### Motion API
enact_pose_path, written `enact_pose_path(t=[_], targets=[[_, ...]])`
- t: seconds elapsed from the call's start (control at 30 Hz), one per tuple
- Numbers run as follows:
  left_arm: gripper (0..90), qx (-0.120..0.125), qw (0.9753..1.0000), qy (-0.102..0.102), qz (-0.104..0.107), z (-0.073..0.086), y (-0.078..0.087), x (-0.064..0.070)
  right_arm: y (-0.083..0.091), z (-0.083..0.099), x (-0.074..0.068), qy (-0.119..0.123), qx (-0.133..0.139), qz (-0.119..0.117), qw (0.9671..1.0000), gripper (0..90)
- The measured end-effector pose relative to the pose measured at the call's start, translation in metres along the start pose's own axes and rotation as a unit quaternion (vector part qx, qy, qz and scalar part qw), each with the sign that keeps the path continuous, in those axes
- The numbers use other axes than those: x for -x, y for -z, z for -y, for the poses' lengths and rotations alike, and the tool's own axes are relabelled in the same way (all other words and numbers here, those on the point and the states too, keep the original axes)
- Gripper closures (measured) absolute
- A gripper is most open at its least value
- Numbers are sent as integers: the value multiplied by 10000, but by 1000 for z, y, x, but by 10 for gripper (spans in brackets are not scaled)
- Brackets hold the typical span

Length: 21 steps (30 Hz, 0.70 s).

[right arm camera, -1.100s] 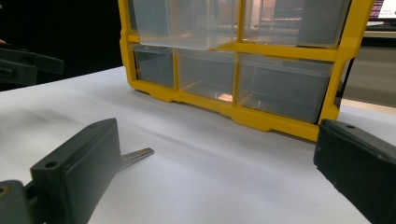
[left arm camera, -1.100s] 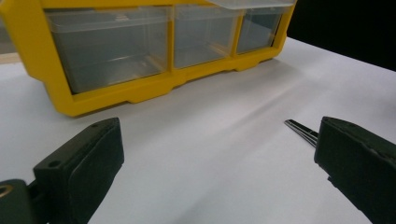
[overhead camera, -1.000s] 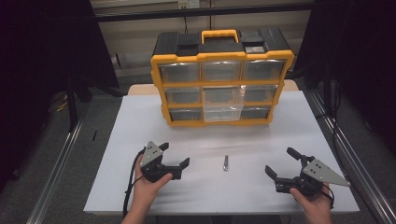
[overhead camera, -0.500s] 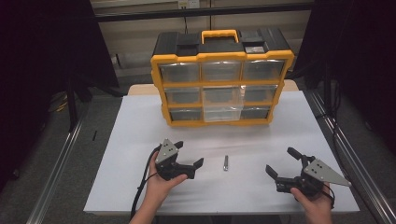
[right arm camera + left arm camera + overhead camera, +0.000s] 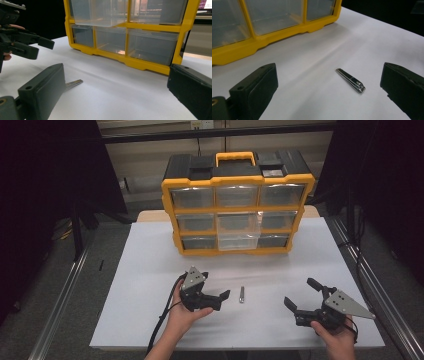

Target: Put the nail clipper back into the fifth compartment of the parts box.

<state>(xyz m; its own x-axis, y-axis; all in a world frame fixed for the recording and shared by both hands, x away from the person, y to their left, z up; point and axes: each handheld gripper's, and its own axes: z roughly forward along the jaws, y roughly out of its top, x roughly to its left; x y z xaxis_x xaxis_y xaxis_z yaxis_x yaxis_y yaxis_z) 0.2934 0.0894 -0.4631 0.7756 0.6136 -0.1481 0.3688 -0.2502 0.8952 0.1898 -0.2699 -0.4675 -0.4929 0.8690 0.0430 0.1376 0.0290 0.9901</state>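
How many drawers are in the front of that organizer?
9, in three rows of three across the organizer's front: top, middle, bottom. The bottom-middle drawer sticks out slightly. Any on other sides would be hidden.

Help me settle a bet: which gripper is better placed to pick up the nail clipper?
Left. The left gripper sits right beside the nail clipper, jaws open and aimed at it; the clipper lies between them in the left gripper view. The right gripper is open too, but farther off.
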Motion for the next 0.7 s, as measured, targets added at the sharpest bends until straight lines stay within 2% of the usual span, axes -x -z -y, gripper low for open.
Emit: enact_pose_path(t=[0.13, 0.2, 0.23, 0.43, 0.5, 0.57, 0.6, 0.63, 0.7], targets=[[25, -83, 9999, -72, 27, -3, -6, 3, 0, 0, 0, 26, 25, 16, 10000, 17], [36, -113, 9999, -47, 48, -4, -9, 5, 0, 0, 0, 31, 20, 7, 10000, 17], [37, -186, 9998, 42, 79, -6, -13, 8, 0, 0, 1, 33, 14, -11, 10000, 17], [92, -394, 9990, 90, 186, -7, -21, 11, 1, -1, 0, 50, 27, -11, 10000, 18], [94, -486, 9985, 50, 246, -7, -25, 11, 0, 0, 0, 53, 24, -8, 10000, 18], [158, -639, 9974, 2, 328, -8, -29, 15, 0, 0, 1, 53, 28, -4, 10000, 18], [180, -639, 9974, 2, 328, -8, -29, 15, 0, 0, 1, 53, 28, -4, 10000, 18], [206, -737, 9965, -99, 390, -9, -32, 17, 0, 0, 1, 58, 34, -13, 10000, 18], [224, -814, 9958, -160, 387, -9, -34, 19, 0, 0, 1, 55, 29, -12, 10000, 18]])
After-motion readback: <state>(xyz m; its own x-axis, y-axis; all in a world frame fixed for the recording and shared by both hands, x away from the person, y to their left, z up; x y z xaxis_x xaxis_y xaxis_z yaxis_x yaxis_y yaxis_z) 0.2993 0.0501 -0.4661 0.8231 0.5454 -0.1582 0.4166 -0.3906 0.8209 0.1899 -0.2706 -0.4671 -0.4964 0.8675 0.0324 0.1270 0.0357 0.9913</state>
